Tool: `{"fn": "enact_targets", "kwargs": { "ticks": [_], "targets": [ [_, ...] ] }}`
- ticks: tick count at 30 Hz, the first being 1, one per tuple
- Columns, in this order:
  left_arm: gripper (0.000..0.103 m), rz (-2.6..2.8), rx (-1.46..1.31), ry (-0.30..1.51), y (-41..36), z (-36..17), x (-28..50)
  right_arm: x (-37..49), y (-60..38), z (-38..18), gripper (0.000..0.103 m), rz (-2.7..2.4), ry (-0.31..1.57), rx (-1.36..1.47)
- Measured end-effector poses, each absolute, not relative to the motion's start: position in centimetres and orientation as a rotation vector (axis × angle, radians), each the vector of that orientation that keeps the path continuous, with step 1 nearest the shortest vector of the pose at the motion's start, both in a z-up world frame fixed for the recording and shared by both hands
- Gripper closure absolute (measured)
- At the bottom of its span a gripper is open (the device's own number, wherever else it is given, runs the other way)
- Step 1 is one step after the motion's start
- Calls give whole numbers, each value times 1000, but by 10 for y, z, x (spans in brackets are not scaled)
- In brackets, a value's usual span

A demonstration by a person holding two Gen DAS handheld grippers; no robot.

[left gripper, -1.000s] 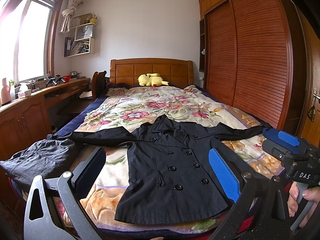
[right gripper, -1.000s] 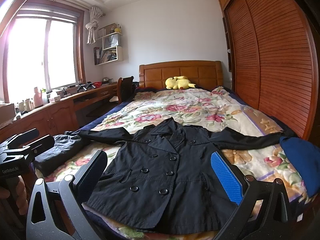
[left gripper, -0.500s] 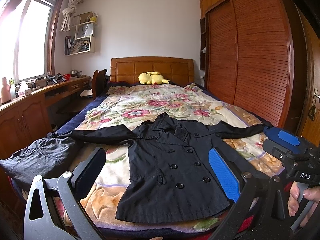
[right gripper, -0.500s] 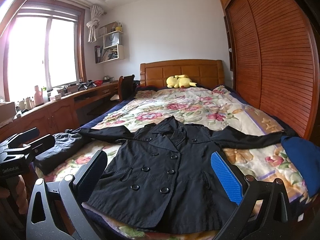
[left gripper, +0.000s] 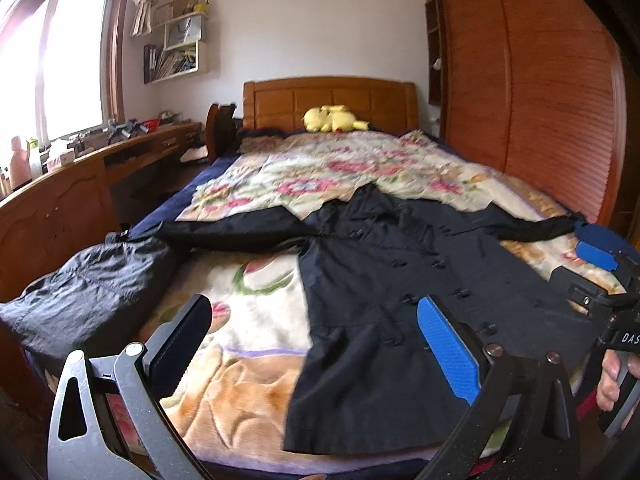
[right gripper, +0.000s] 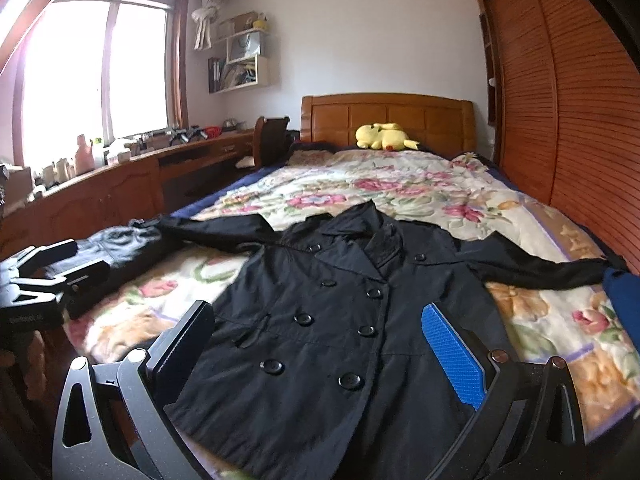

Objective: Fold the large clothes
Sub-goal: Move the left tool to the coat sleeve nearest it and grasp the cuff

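The black coat [right gripper: 320, 320] is lying spread flat on the bed [right gripper: 400, 184], sleeves out, ready for folding; the left gripper [left gripper: 320, 344] and right gripper [right gripper: 320, 344] are hovering wide open, empty.

Daylight pours through a large wood-framed window [right gripper: 96, 68] on the left, above a long brown wooden table [right gripper: 120, 184] crowded with bottles. White walls carry a white wall shelf [right gripper: 240, 60]. The bed's orange-brown wooden headboard [right gripper: 384, 120] faces the cameras; a tall slatted wooden wardrobe [right gripper: 560, 120] fills the right side.
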State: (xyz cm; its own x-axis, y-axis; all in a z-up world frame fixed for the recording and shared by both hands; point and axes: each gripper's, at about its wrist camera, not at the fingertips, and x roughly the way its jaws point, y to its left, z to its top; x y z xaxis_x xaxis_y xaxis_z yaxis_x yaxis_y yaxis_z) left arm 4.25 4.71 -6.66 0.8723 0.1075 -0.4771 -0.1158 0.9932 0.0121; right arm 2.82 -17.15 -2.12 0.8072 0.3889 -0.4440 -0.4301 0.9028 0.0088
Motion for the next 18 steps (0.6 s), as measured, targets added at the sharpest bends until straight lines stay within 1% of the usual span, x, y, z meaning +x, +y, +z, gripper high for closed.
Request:
{"fn": "enact_targets", "kwargs": {
  "ticks": [5, 10, 18],
  "targets": [
    [0, 132, -29, 539, 68, -88, 62, 60, -161, -37, 0, 468, 491, -89],
    [0, 155, -17, 559, 87, -103, 88, 91, -146, -41, 0, 495, 499, -94],
    [0, 162, -6, 589, 115, -111, 133, 149, -118, -46, 0, 542, 509, -53]
  ]
}}
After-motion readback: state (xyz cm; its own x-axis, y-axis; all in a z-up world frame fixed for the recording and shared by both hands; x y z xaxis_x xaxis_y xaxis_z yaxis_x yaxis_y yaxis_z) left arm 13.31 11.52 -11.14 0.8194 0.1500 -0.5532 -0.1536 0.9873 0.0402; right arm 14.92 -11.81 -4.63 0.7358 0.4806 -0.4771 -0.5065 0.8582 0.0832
